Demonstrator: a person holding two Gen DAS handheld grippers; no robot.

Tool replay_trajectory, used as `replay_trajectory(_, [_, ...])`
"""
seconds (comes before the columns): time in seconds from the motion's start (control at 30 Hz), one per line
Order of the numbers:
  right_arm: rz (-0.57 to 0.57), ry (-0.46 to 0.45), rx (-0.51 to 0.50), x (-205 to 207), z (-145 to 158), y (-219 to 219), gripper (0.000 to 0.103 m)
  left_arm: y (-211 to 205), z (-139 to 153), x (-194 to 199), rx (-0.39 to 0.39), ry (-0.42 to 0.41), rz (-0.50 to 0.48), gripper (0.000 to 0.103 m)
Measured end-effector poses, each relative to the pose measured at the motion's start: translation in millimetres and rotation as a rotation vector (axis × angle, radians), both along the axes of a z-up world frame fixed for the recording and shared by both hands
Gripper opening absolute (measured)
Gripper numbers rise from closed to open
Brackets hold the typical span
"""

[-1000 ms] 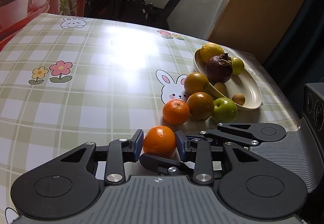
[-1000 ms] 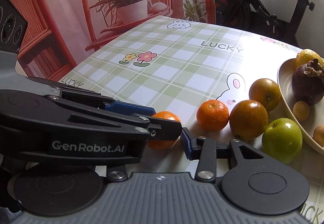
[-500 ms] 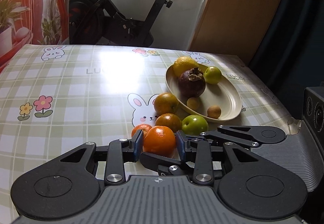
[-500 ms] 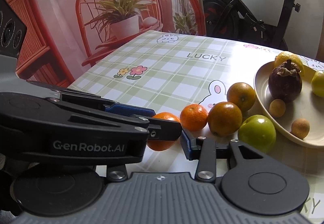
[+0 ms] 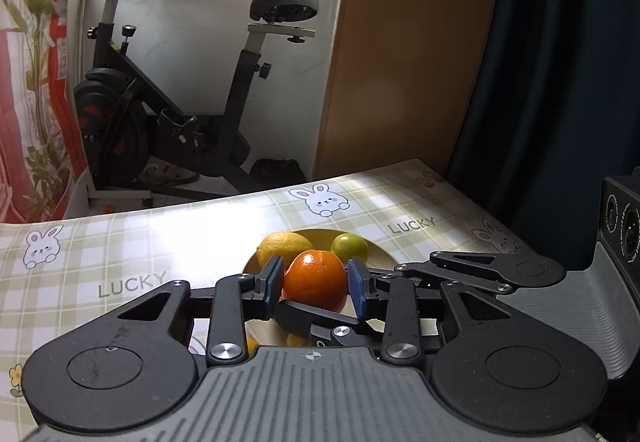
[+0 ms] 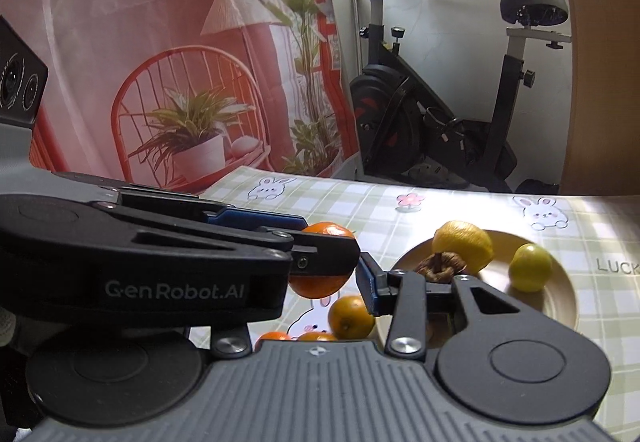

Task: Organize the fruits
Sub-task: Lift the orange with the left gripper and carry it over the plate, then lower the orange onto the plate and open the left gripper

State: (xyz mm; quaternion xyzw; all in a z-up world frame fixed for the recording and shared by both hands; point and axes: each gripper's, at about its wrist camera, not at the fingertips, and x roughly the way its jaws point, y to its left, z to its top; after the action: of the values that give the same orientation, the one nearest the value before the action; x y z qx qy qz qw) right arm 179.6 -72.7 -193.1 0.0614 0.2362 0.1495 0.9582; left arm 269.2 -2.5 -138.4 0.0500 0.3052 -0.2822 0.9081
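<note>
My left hand-held gripper (image 5: 315, 287) clamps the orange (image 5: 314, 279) across its middle (firm, slightly slippery skin, so moderate squeeze). The right hand-held gripper (image 6: 343, 265) seems clenched on nothing, though 1 finger is hidden.

A glossy orange tangerine (image 5: 315, 277) hangs clear of the worktop, clamped at its sides between blue pads above a beige oval plate (image 6: 560, 296). The plate holds a yellow lemon (image 6: 464, 242), a small green fruit (image 6: 530, 268) and a dark brown fruit (image 6: 440, 266), largely hidden. Beside the plate's left rim, a yellow-orange citrus (image 6: 350, 318) rests on the worktop, with two more orange fruits (image 6: 276, 336) just peeking into view.
</note>
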Motion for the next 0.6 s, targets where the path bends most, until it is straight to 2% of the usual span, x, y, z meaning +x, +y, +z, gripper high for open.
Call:
replay_trajectory(0.17, [-0.063,-0.003,0.015,4.8,-2.5,-37.9,0.042,-42.6,-20.1,16.2,0.032,0.039,-0.065,0.037])
replay_trajectory(0.5, [-0.171,0.107,0.099,22.0,-50.8,-111.5,0.042,-97.1,-76.2,56.3,0.091,0.169,-0.145,0.037])
replay_trajectory(0.6, [-0.185,0.138,0.11,27.4,-63.7,-126.6,0.042,-108.0,-87.0,60.9,0.085,0.187,-0.157,0.026])
